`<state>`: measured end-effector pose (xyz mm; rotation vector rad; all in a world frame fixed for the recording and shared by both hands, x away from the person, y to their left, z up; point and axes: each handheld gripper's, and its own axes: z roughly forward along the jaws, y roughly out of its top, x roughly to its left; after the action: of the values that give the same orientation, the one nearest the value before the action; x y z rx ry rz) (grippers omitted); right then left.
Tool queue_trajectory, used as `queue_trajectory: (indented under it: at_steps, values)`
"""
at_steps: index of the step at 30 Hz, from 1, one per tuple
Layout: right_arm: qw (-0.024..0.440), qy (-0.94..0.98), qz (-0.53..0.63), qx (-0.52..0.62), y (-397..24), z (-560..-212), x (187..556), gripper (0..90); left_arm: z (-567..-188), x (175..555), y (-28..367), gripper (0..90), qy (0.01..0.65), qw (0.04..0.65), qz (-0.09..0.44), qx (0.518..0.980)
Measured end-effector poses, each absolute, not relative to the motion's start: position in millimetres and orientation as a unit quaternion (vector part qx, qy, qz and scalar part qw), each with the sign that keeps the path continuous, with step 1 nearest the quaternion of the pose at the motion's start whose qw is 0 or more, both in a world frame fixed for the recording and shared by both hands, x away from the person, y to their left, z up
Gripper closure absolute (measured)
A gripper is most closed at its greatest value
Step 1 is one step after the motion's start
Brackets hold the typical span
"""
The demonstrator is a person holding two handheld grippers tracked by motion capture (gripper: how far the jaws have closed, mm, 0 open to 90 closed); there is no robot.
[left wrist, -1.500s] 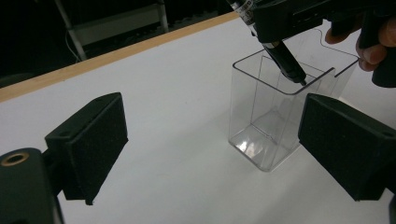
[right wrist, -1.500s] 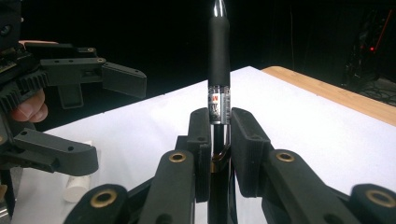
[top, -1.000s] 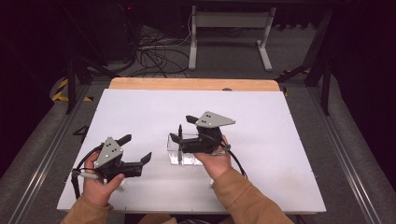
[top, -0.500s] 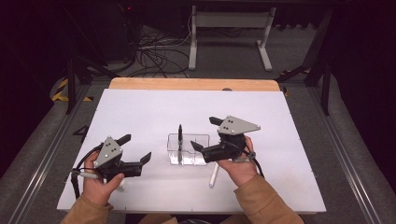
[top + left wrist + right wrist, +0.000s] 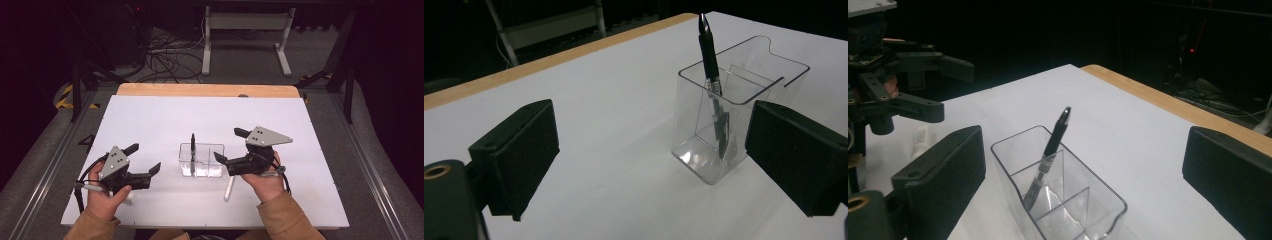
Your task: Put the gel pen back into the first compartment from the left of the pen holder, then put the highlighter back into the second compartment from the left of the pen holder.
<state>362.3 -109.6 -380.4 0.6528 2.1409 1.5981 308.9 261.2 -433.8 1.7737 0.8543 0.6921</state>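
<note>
**Colleague:** What do you see now on your side?

**Me:** In the high view I see the clear holder [image 5: 202,160] near the middle of the white table [image 5: 150,120]. It has partitions inside. One black pen [image 5: 193,145] stands in it, leaning a little, with its tip above the rim. In the left gripper view the pen [image 5: 711,65] is in the compartment on the side of the holder [image 5: 724,125] that is nearer to that camera.

**Colleague:** And the tongs?

**Me:** My right gripper [image 5: 229,150] is just beside the holder, on its right side, not touching it. Its jaws have just been opening and now they stand wide, with nothing between the pads. In the right gripper view the holder [image 5: 1058,200] is low between the two jaws, apart from both, and the pen [image 5: 1050,150] leans inside it.

**Colleague:** The left one?

**Me:** My left gripper [image 5: 146,159] is to the left of the holder, near but apart. Its jaws are also wide open and empty. I hold it low over the table.

**Colleague:** Anything else on the table?

**Me:** Yes, a white pen [image 5: 229,188] lies flat on the table, in front of the holder and just beside my right hand [image 5: 267,182]. There is also something white under my left hand [image 5: 105,187], but I cannot tell what it is.
</note>
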Motion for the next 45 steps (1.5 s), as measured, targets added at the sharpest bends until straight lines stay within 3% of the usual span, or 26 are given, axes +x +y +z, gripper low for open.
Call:
queue_trajectory:
  at_steps: [8, 14, 19, 28, 33, 36, 45]
  values:
    - [0.220, 0.750, 0.563, 0.268, -133.5, -383.5, 359.0, 5.7, -433.6, 309.4, 261.2, 7.8, 0.355, 0.503, 0.287, 0.733]
    - [0.217, 0.762, 0.535, 0.292, -143.9, -386.8, 361.4, 2.8, -433.4, 309.9, 260.6, 7.7, 0.356, 0.503, 0.287, 0.733]
    - [0.182, 0.769, 0.515, 0.332, -145.2, -390.1, 368.1, 3.0, -433.0, 310.6, 260.7, 7.7, 0.354, 0.504, 0.287, 0.734]
    - [0.192, 0.778, 0.503, 0.324, -148.3, -388.4, 366.9, 3.1, -433.1, 310.8, 259.9, 7.4, 0.354, 0.505, 0.284, 0.734]
    - [0.200, 0.784, 0.493, 0.320, -148.4, -386.7, 365.6, 7.6, -433.3, 310.9, 259.8, 7.1, 0.356, 0.505, 0.282, 0.734]
    - [0.200, 0.792, 0.483, 0.315, -148.0, -385.8, 365.2, 17.1, -433.1, 310.8, 260.0, 7.1, 0.355, 0.506, 0.282, 0.734]
    - [0.172, 0.818, 0.417, 0.357, -140.7, -387.5, 371.3, 20.7, -432.8, 310.6, 260.0, 6.8, 0.354, 0.507, 0.281, 0.734]
